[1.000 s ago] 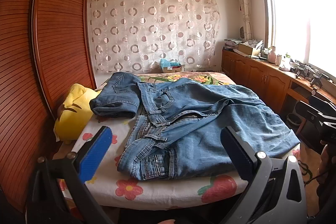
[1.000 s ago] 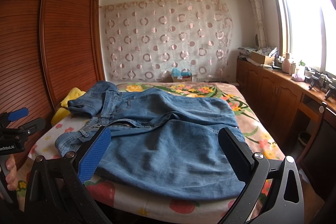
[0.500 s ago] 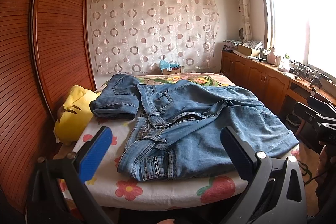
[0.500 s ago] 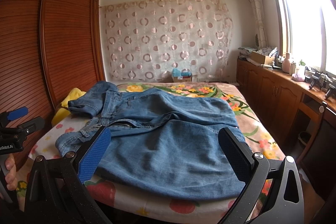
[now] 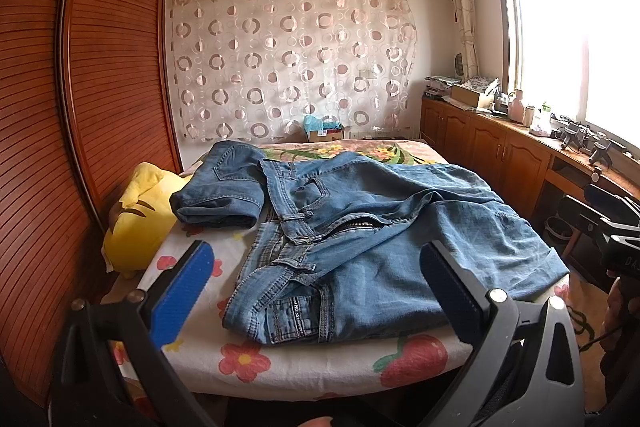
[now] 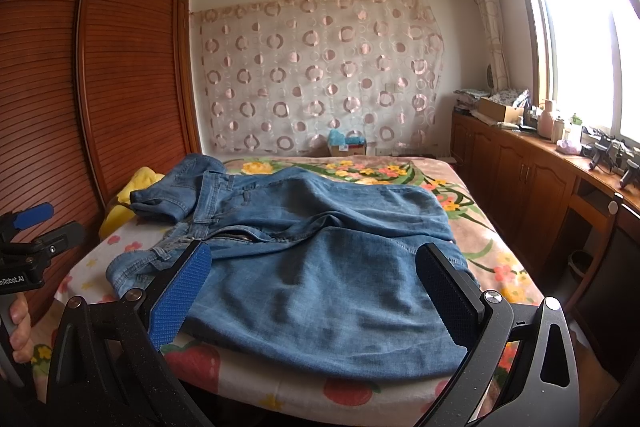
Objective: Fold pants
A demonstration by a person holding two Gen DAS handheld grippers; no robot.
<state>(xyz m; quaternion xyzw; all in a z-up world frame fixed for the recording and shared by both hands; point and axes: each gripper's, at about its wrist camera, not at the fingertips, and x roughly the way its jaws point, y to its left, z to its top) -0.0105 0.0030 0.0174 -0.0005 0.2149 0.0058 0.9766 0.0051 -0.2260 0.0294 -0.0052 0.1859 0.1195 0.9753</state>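
We see both claws spread wide w/ nothing held: left claw (image 5: 316, 291) and right claw (image 6: 316, 287) hover at the bed's (image 5: 320, 367) near edge. The jeans (image 5: 380, 235) lie rumpled across the floral bedspread, waistband toward the yellow plush (image 5: 140, 219).

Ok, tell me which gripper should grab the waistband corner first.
Probably left. The left gripper faces the waistband corner of the jeans, which lies between its open fingers near the bed edge. The right gripper, also open, faces plain leg fabric with the waistband off to its left.
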